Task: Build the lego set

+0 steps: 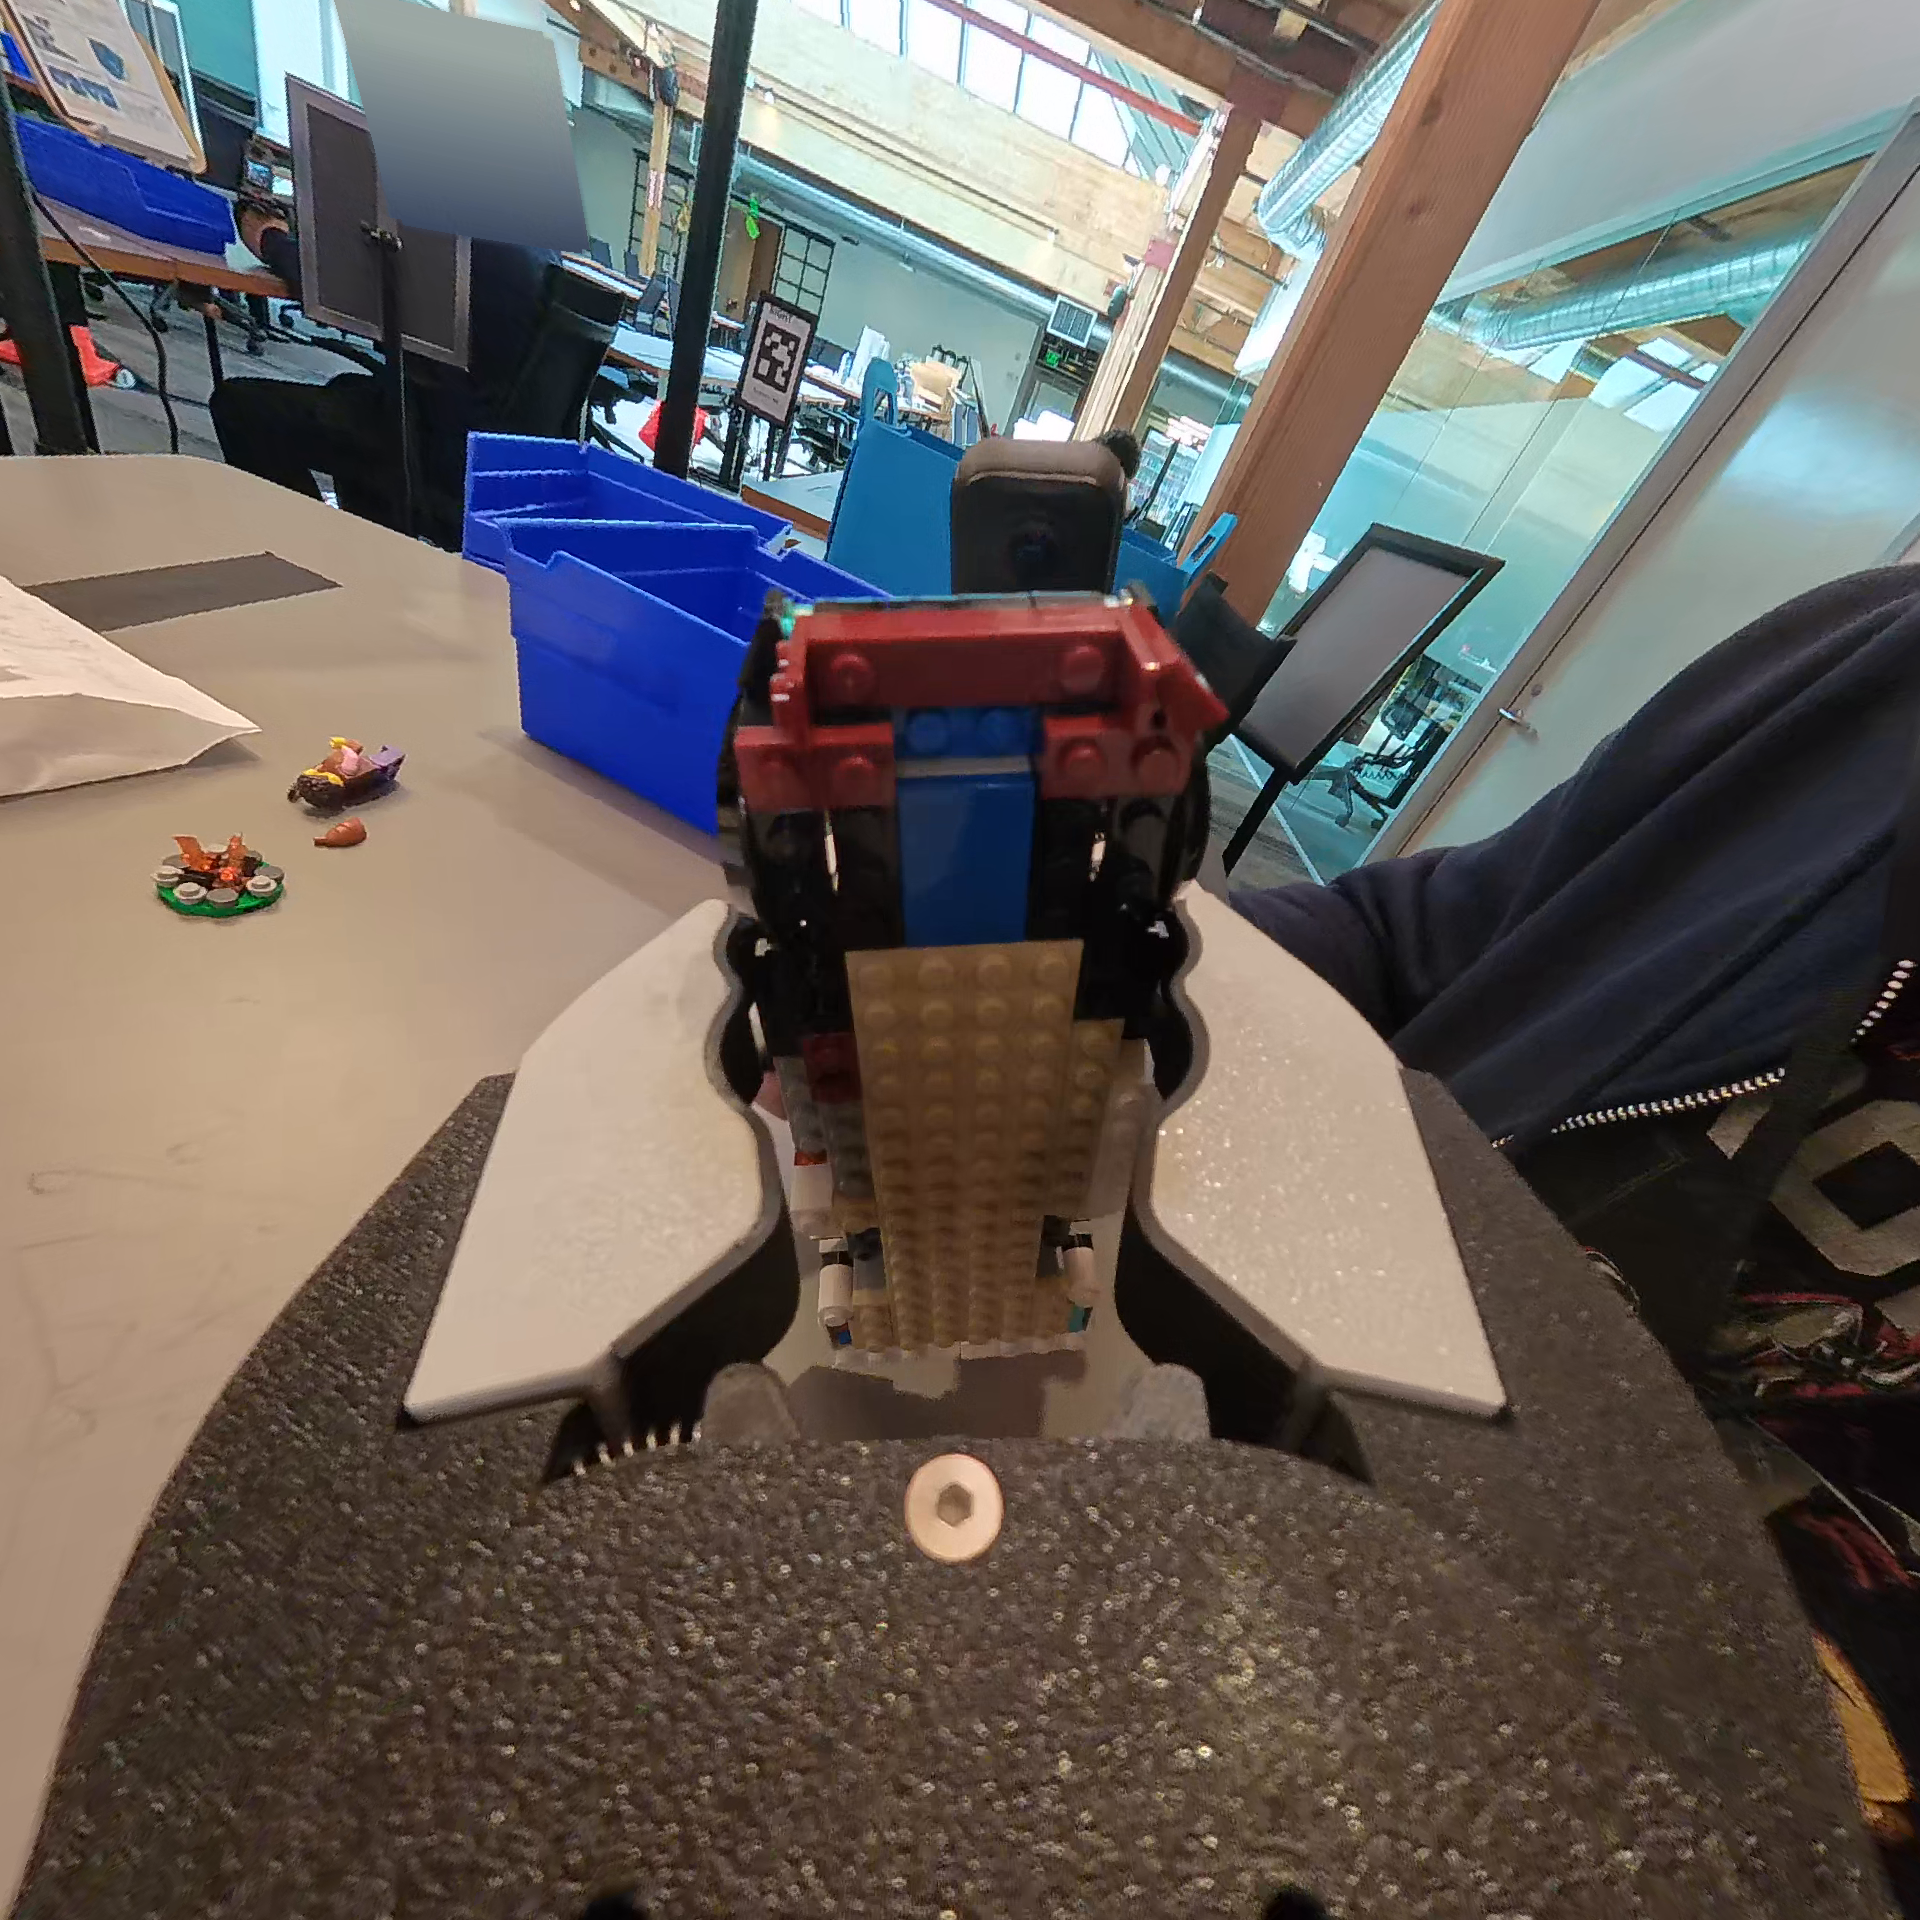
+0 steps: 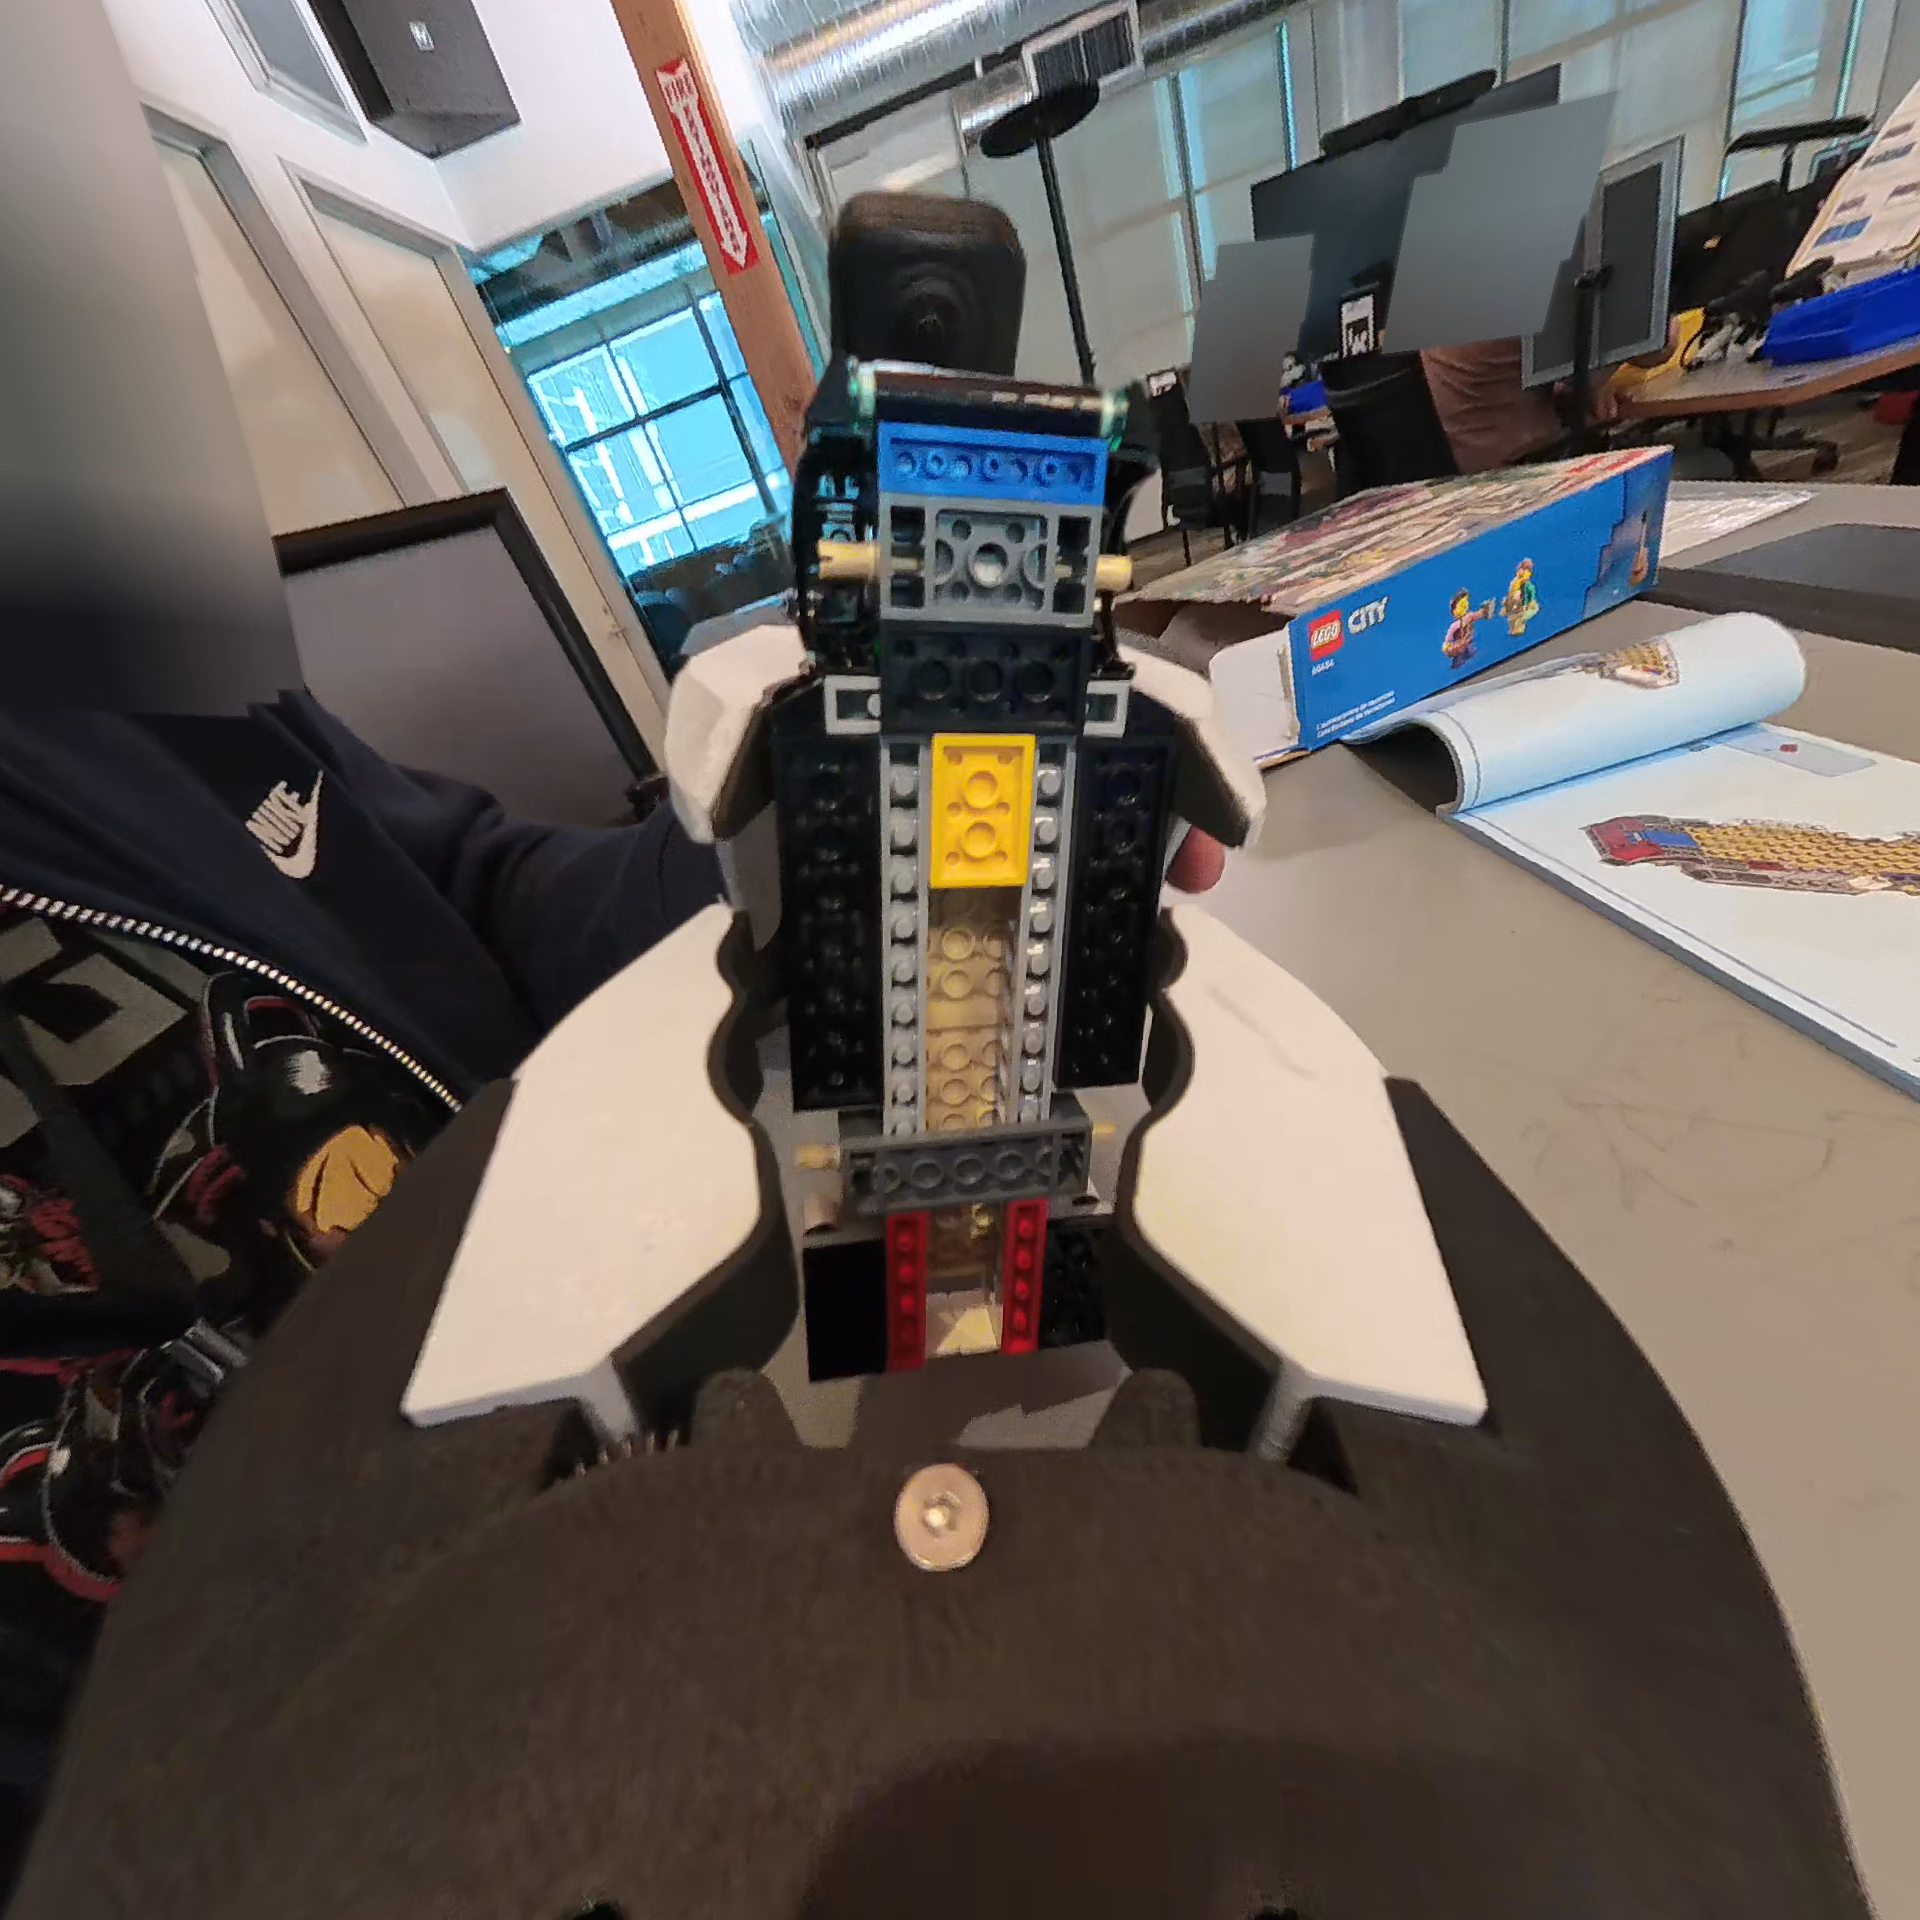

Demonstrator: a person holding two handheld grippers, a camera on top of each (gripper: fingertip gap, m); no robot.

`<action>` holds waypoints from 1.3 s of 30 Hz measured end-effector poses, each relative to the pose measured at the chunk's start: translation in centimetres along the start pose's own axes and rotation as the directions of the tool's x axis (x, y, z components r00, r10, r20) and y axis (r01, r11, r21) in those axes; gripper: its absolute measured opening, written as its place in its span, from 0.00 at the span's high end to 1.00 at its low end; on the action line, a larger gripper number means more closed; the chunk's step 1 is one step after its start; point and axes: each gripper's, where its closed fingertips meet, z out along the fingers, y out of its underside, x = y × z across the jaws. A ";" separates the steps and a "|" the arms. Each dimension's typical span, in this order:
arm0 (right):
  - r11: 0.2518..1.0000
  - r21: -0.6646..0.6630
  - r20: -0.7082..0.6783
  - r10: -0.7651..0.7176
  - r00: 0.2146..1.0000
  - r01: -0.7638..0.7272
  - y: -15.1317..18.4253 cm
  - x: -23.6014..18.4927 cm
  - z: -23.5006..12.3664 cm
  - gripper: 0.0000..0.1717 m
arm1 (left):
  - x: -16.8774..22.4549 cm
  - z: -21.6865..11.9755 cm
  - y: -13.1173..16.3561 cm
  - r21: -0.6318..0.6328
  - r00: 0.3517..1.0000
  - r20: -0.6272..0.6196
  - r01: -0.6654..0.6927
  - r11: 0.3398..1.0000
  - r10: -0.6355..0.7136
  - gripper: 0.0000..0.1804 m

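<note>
There is one big brick model and two tongs, the left tongs and right tongs. Two blue bins sit at the desk's far edge. Three small brick bits lie near them.

Both claws are being filled by one brick model, leaving no free gap between their fingers. On the tabletop, open room is lying to the left, broken only by small brick pieces and paper. Blue bins are blocking ahead; a box and open booklet are crowding the right.
</note>
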 end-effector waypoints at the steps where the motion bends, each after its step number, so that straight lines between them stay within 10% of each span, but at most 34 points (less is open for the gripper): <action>1: 1.000 -0.026 0.002 0.004 1.000 -0.004 0.3 0.0 0.1 0.57 | 0.0 0.0 -0.1 0.004 1.000 -0.003 0.003 1.000 -0.003 0.58; 39: 0.998 0.003 -0.042 -0.058 0.997 0.058 0.6 -0.4 1.2 0.56 | 1.4 0.2 0.9 -0.029 0.993 -0.095 0.064 0.998 -0.067 0.57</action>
